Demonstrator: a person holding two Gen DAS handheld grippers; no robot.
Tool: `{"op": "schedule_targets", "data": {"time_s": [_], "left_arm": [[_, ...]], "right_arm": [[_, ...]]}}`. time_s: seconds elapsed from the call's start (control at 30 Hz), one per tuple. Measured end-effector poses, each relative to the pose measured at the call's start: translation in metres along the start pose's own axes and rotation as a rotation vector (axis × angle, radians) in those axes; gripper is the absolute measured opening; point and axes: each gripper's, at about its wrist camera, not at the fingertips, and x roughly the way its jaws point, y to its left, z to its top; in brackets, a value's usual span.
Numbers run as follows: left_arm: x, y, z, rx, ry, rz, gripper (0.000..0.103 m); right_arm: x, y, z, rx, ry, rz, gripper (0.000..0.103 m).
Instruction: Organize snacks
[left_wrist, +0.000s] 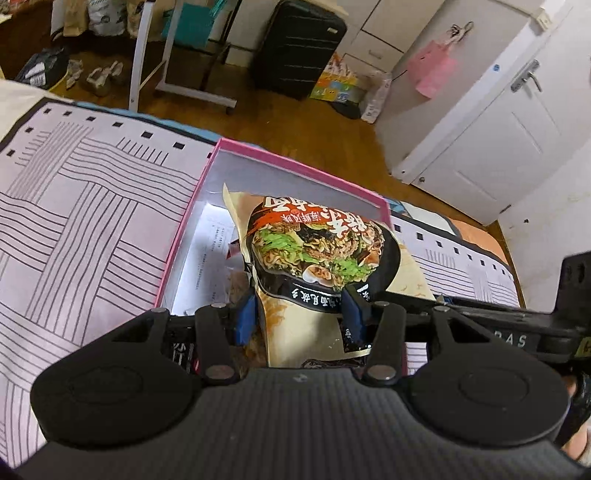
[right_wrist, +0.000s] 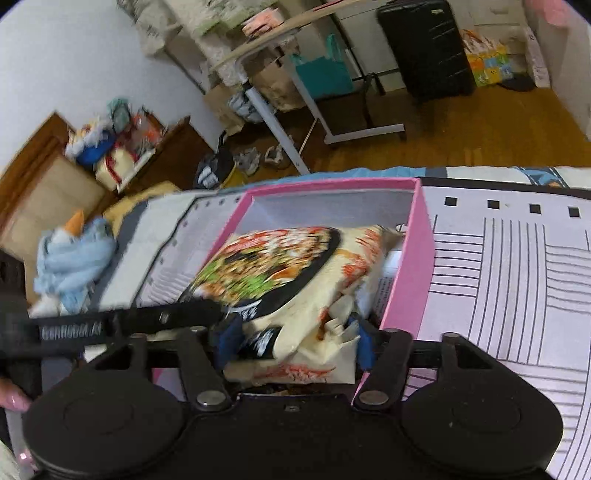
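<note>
Left wrist view: the left hand-held gripper (left_wrist: 300, 312) clamps the near edge of a noodle packet (left_wrist: 321, 243) tilted over the pink box (left_wrist: 184, 236) on the bed (left_wrist: 74, 206)

Right wrist view: the right hand-held gripper (right_wrist: 295, 345) straddles that packet's crumpled end, jaws apparently loose around it

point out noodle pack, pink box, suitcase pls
Noodle pack (left_wrist: 325, 251): left wrist view, on the printed noodle bowl picture.
Pink box (right_wrist: 410, 291): right wrist view, on its right outer wall.
Suitcase (left_wrist: 299, 48): left wrist view, middle of its ribbed black front.
</note>
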Motion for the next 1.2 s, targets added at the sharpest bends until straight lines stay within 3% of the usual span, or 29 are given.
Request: {"op": "schedule_targets", "data": {"time_s": [0.07,0.17,0.2,0.5,0.73,0.83,1.0,1.2], "left_arm": [[0.007,0.001,0.0,-0.003,-0.013,0.033,0.051],[0.013,-0.016,-0.015,0.164,-0.027,0.26,0.059],[0.012,-0.02,-0.02,0.187,-0.038,0.265,0.059],[-0.017,-0.035,-0.05,0.175,-0.08,0.2,0.058],[-0.055,-0.057,-0.074,0.216,-0.149,0.161,0.058],[-0.069,-0.068,-0.084,0.228,-0.156,0.189,0.058],[-0.102,-0.086,-0.102,0.229,-0.16,0.15,0.059],[-0.155,-0.123,-0.135,0.353,-0.23,0.137,0.062]], "right_arm": [[0.0,0.008,-0.009,-0.106,0.028,-0.01,0.07],[-0.016,0.012,-0.026,-0.159,0.004,0.004,0.07],[-0.022,0.011,-0.03,-0.151,-0.007,0.011,0.07],[-0.078,0.015,-0.053,-0.169,-0.14,-0.02,0.07],[-0.123,0.033,-0.092,-0.232,-0.227,-0.117,0.07],[-0.145,0.04,-0.105,-0.261,-0.239,-0.152,0.07],[-0.185,0.049,-0.128,-0.253,-0.313,-0.197,0.07],[-0.225,0.063,-0.152,-0.271,-0.374,-0.252,0.07]]}}
